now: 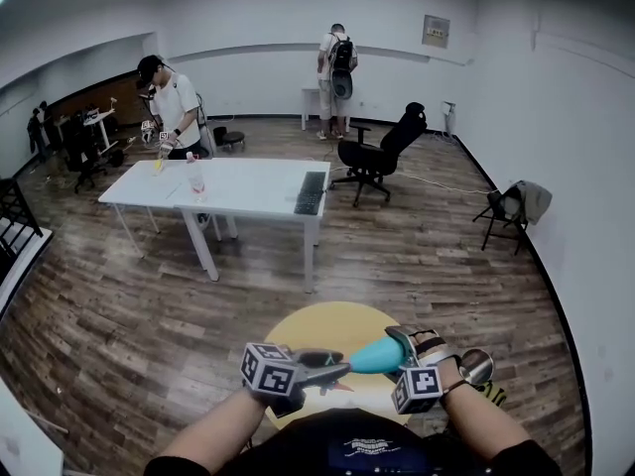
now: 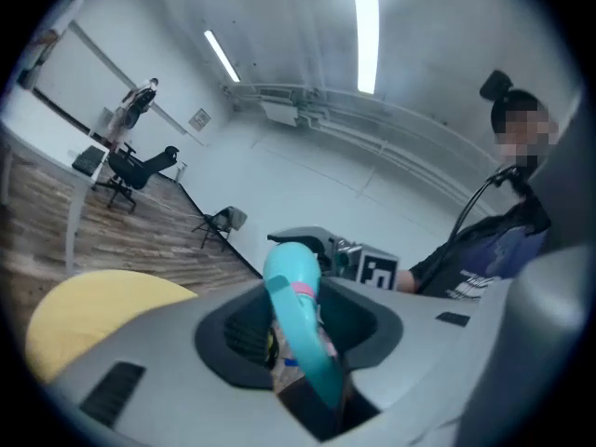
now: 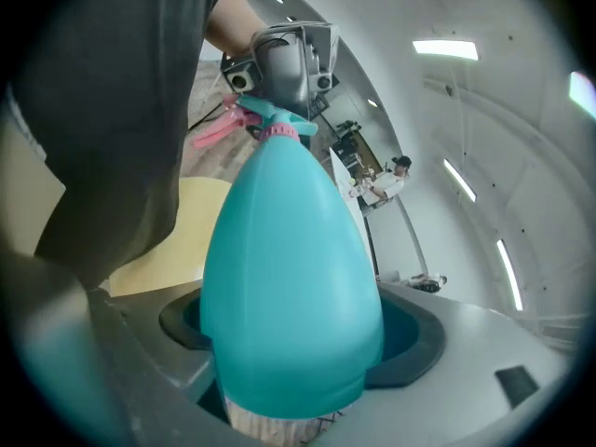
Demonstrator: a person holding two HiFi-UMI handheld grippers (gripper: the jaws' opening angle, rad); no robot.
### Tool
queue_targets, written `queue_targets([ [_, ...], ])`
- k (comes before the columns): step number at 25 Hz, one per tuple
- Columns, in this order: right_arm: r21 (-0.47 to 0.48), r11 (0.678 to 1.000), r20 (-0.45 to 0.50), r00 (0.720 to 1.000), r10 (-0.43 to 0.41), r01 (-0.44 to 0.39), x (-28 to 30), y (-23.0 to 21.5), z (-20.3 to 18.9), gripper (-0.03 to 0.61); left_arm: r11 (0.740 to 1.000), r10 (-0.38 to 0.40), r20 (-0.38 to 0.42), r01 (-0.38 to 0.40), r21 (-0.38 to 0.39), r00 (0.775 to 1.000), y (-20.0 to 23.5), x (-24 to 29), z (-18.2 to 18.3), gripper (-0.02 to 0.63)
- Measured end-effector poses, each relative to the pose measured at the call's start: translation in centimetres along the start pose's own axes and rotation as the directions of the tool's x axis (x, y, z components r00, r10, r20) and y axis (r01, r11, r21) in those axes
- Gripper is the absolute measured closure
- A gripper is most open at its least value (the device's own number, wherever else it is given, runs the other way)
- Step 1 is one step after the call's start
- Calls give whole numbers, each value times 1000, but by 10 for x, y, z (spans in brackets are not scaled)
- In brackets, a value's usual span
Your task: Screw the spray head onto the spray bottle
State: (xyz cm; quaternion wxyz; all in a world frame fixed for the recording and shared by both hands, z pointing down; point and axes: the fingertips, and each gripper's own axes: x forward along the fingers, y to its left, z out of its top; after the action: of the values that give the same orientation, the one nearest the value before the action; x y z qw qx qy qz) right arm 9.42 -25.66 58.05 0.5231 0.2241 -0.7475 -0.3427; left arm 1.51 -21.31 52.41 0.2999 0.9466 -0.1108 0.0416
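Note:
A teal spray bottle (image 1: 377,355) lies level between my two grippers, above a round yellow table (image 1: 298,327). My right gripper (image 1: 405,351) is shut on the bottle's wide body (image 3: 289,287). In the right gripper view the bottle narrows away to a pink collar and the spray head (image 3: 275,124), with a pink trigger (image 3: 212,130) sticking out to the left. My left gripper (image 1: 332,370) meets the bottle at that end. In the left gripper view its jaws are shut on the teal spray head (image 2: 300,315), which carries a pink ring. The bottle's neck thread is hidden.
A long white table (image 1: 238,188) stands further off, with a person (image 1: 174,107) at its far side. A black office chair (image 1: 382,152) is beyond it, a folding chair (image 1: 508,208) by the right wall. Another person (image 1: 335,67) stands at the back.

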Motion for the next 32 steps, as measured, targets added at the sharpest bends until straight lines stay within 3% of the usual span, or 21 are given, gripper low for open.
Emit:
queue_targets([
  [1,-19,1000,2,1000,9,-9,6,-3,4,133,999,12,-19,-11,35,1000,-2,8,0,456],
  [3,1,993,18,993,118,-118,17,3,3,132,996,36,-49,-32,81,998,-1,13,0,449],
  [6,27,948,42,948,315,-316,29,24,-3,132,993,78,-124,-67,96,989,4,21,-6,440],
  [8,17,916,45,915,400,-401,34,34,-2,137,994,100,-148,-91,68,984,10,21,-14,423],
  [10,27,902,61,902,428,-430,33,40,4,137,995,94,-105,-95,-9,990,12,15,-15,414],
  [12,70,923,80,925,372,-377,25,34,8,137,994,73,12,-72,-81,997,11,2,-2,404],
  [13,107,940,81,945,316,-323,20,28,5,137,993,68,83,-59,-107,994,11,-10,8,366],
  [15,204,958,65,979,194,-204,7,21,-15,138,987,67,202,-35,-160,977,16,-41,23,354],
  [17,277,954,28,993,111,-114,-10,23,-45,138,981,90,256,-42,-190,963,25,-72,28,319],
  [20,255,966,-48,997,54,-40,-29,30,-77,137,978,120,251,-72,-195,961,33,-95,24,296],
  [24,99,994,-36,999,41,-37,-17,19,-44,137,987,28,154,-3,-161,988,16,-53,10,297],
  [27,-3,996,15,996,93,-93,4,12,3,137,999,-21,13,21,-47,1000,-4,1,-3,302],
  [28,-21,988,18,988,153,-153,12,17,8,136,999,-3,-47,5,34,999,-9,12,-8,414],
  [30,-3,936,57,934,352,-353,21,41,9,133,981,57,-179,-22,192,982,-12,21,-20,416],
  [32,17,861,111,856,504,-509,21,63,9,133,969,79,-266,-11,248,961,-14,24,-29,422],
])
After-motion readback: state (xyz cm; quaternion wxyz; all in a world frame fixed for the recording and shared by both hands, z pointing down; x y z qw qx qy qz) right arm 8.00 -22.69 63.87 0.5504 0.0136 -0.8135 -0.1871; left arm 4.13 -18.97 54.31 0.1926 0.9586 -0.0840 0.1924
